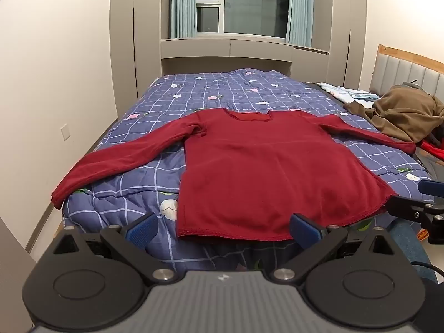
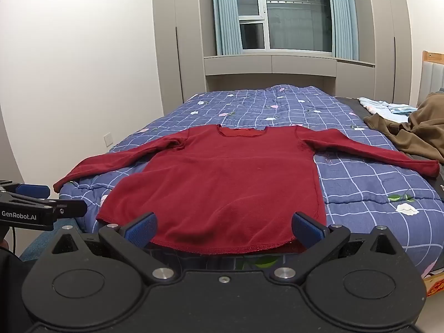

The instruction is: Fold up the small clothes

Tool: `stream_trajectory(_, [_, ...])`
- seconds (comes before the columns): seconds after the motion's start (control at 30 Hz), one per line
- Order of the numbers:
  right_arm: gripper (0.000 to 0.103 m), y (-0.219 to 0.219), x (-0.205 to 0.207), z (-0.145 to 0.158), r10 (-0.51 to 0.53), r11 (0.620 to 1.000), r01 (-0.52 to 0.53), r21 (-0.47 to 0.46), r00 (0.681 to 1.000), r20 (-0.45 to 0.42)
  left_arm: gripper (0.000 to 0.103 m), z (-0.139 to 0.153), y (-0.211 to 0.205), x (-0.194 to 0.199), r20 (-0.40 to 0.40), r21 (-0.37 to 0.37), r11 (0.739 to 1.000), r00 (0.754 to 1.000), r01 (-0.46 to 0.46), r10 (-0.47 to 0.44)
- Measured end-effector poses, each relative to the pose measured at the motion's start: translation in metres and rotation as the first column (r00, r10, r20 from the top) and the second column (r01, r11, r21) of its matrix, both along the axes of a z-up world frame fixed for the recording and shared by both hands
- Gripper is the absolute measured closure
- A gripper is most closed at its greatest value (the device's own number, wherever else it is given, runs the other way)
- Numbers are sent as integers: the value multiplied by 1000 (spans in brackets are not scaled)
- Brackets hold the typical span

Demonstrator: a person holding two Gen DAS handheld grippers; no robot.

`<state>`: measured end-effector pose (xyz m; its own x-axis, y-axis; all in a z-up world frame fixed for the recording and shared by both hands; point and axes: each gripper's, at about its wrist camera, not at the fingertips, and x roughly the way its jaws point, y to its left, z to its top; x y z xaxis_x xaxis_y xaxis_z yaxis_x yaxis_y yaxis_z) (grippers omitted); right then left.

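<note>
A dark red long-sleeved top [image 1: 266, 172] lies flat on the bed, neck away from me, both sleeves spread out to the sides. It also shows in the right wrist view [image 2: 222, 183]. My left gripper [image 1: 223, 230] is open and empty, just short of the hem, toward its left part. My right gripper [image 2: 223, 229] is open and empty, just short of the hem, toward its right part. Each gripper shows at the edge of the other's view, the right one [image 1: 421, 202] beside the hem's right corner, the left one [image 2: 36, 202] at the bed's left corner.
The bed has a blue checked quilt [image 1: 222, 91] with flower prints. A brown garment [image 1: 402, 116] and light blue clothes [image 1: 344, 91] lie at the right by the headboard [image 1: 410, 66]. A wall runs along the bed's left side; window and cabinets stand beyond.
</note>
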<state>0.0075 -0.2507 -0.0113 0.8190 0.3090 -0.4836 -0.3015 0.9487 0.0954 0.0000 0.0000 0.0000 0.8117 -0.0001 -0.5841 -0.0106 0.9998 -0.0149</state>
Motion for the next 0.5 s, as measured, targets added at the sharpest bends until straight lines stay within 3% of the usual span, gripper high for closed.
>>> stream_trajectory(0.5, [0,1,0,0,0,1000,0,-3,1000,-1,0,0,0,0,-2,0,1000,1000,2,-2])
